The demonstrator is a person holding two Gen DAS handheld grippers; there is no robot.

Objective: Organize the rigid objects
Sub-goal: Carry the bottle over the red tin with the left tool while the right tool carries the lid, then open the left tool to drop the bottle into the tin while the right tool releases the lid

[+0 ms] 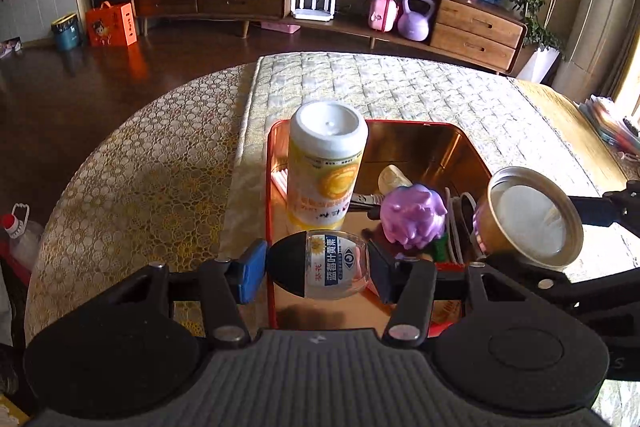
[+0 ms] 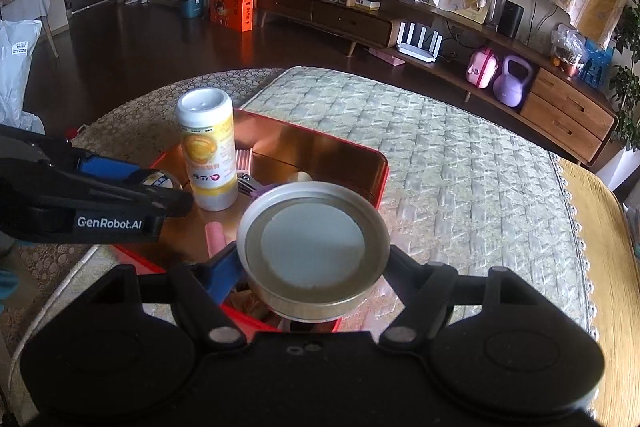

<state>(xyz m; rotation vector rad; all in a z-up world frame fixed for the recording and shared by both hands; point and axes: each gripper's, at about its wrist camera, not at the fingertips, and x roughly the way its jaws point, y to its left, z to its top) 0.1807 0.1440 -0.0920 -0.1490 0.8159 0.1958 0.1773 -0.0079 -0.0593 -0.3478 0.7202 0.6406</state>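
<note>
Two hand-held grippers hang over a red-rimmed metal tin [image 1: 276,163] with a mirror-bright copper-gold interior, set on a quilted, diamond-stitched cloth [image 1: 400,95] covering the table.

The left gripper [image 1: 318,269] has its blue-padded jaws closed on a small clear bottle [image 1: 320,267] with a black cap; the bottle lies crosswise between the pads, long axis left to right, cap toward the left, its blue-and-white label facing the camera. It hovers above the tin's near left corner.

The right gripper [image 2: 312,263] grips a round gold metal can [image 2: 314,251] by its sides, its flat silvery end [image 2: 312,245] with a raised rim tilted up toward the lens. The can is over the tin's near right edge.

Inside the tin, a tall white-capped plastic canister [image 1: 326,167] with a yellow label stands upright at the far left. Right of it sit a glossy, lumpy purple figure [image 1: 414,217] and a pale rounded object [image 1: 394,179], partly hidden.
</note>
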